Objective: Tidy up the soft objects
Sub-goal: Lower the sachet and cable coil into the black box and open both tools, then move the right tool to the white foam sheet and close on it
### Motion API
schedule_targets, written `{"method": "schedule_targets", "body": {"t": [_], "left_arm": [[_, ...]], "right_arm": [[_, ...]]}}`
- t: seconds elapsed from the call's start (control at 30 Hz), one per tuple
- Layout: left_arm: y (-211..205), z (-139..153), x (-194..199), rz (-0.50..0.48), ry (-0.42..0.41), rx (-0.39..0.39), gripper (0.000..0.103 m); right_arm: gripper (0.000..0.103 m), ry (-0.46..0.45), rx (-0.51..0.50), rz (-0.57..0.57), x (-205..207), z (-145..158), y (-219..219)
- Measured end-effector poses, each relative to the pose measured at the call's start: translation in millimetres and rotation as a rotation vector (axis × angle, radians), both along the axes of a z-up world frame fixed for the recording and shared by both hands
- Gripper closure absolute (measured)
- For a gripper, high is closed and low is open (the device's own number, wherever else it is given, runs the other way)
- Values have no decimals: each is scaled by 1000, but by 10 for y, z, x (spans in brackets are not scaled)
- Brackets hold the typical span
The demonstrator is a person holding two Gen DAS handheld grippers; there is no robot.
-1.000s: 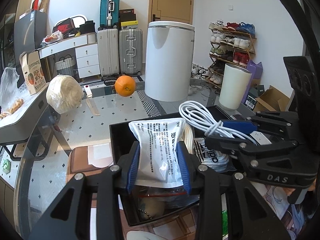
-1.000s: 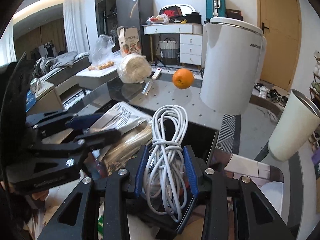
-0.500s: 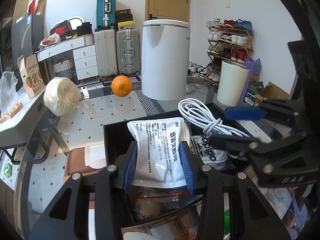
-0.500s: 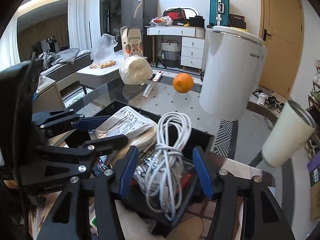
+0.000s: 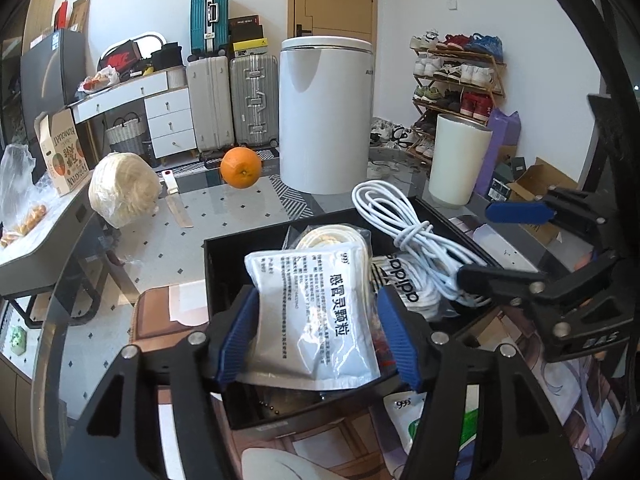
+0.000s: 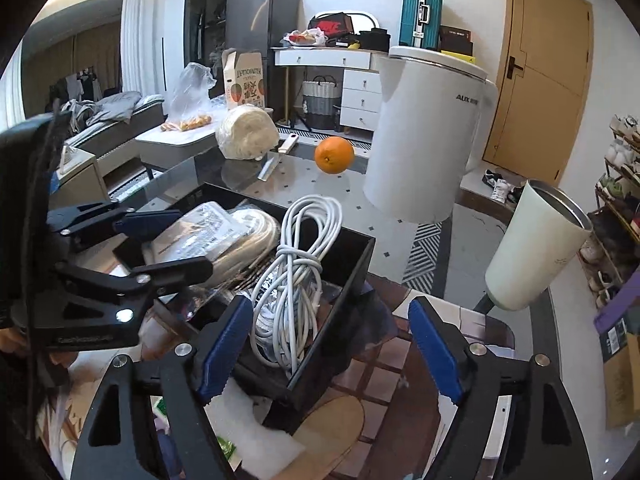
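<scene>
The left gripper (image 5: 318, 334), a black two-finger tool with ribbed blue pads, points forward and downward, and its jaws are opening. One blue pad (image 5: 239, 340) stands on the left and the other on the right, and a flat white printed packet (image 5: 312, 316) lies between them; whether the pads touch its edges cannot be told. The right gripper (image 6: 328, 354), of the same black build with blue pads, also tilts forward and down. Its jaws are opening and stand wide apart, with a coiled white cable (image 6: 298, 268) in the gap but clear of both pads. Each gripper shows in the other's view, set close side by side.
</scene>
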State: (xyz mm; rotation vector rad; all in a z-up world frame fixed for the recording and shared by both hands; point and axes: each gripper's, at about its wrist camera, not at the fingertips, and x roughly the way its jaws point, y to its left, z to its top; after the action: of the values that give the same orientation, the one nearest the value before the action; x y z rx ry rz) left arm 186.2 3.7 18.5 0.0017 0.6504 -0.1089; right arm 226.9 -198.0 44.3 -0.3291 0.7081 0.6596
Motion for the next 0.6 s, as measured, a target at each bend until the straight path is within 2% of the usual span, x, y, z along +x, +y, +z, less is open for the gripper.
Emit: {"method": "schedule_targets", "body": {"t": [0.13,0.17,0.2,0.23,0.37,0.5,0.6], "left_arm": [[-8,-1,6,-5,2,-2,38],[-13,0,-4,-7,2,-2,35],[-22,10,-22,-9,-3,-2,25],[-25,23,-47,-6,-12,-1,20],[-11,108,-178,7,-63,9,6],[47,169,-317,43,-80,13,0],[87,191,-441,76,-86,17,0]], "right_arm": [[22,7,1,-1,28,-31,57],[22,6,10,-3,15,-19,53],[22,5,21,-2,-2,-4,48],[20,4,33,-1,-17,13,39],[12,-1,66,-10,-96,77,-42],[7,13,111,-18,-194,130,-154],[4,40,146,-33,-287,129,-251]]}}
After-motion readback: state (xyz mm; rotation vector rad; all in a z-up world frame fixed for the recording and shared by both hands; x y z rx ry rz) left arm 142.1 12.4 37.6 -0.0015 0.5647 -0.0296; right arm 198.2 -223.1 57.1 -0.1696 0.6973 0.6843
